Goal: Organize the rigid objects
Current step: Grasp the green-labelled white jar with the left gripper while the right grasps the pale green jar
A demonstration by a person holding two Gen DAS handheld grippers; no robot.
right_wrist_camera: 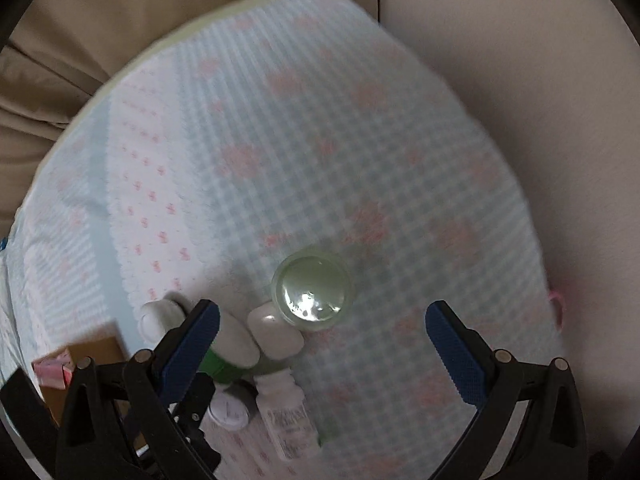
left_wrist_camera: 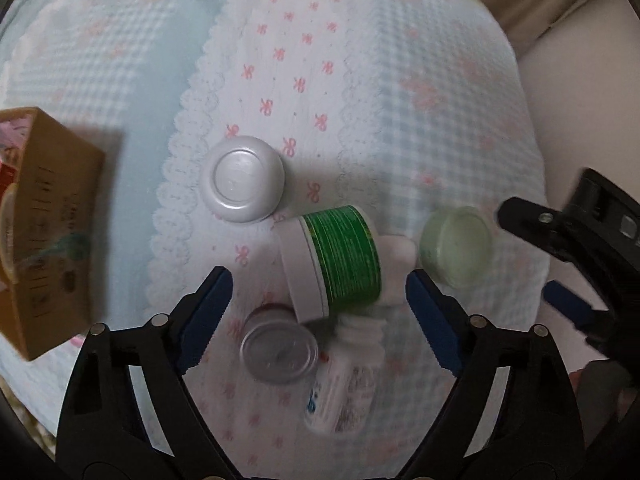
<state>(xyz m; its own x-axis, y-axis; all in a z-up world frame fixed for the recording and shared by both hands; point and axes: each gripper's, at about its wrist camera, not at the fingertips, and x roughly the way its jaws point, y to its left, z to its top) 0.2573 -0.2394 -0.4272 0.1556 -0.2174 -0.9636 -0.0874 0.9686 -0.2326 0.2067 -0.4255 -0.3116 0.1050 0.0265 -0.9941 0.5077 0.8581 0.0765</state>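
1. Taking the green jar as landmark: it lies on its side on the cloth, white lid toward the box, long axis running roughly across the gap of our left gripper.
2. Left gripper: fingers wide apart, holding nothing; the green jar sits between and just ahead of the tips.
3. Clear-lid pot: touching or just below the green jar, nearer the left finger.
4. White bottle: lying below the green jar, neck toward it.
5. White case: just right of the green jar, partly hidden by it.
6. Pale jar: upright, right of the green jar beyond the case; it lies centred ahead of our right gripper, whose fingers stand wide apart and empty.
7. Silver cap: up-left of the green jar, near but apart.
8. Judgement: our right hand is nearer the pale jar, our left nearer the green jar; a left closure would likely press on lid and base ends unless we turn the wrist.
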